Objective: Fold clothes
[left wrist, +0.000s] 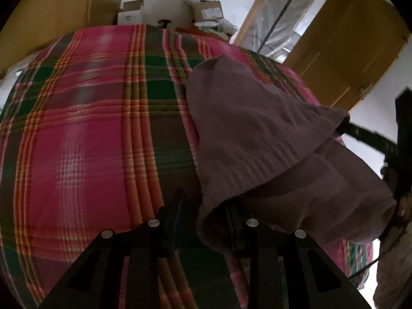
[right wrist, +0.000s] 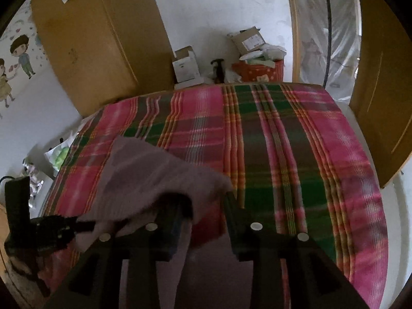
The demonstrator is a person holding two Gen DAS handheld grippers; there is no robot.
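My left gripper (left wrist: 203,206) has its jaws spread wide, the mauve knit sweater (left wrist: 257,134) draped over its right finger at lower centre. My right gripper (right wrist: 203,206) is likewise wide open, the sweater (right wrist: 159,175) hanging over its left finger, above the plaid blanket (right wrist: 296,154).

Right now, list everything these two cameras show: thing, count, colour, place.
knit garment: one, dusty mauve, lifted off the blanket, draped over fingers of both claws
plaid blanket: one, pink, green and orange, spread over the bed
cardboard boxes: two opened, white and brown, on the floor past the bed's far edge
red basket: one, stuffed with pale items, beside the boxes
wooden doors: brown, left and right of the far wall
wall decal: cartoon children, far left wall
left claw: black, open, cloth hanging over its right finger
right claw: black, open, cloth over its left finger
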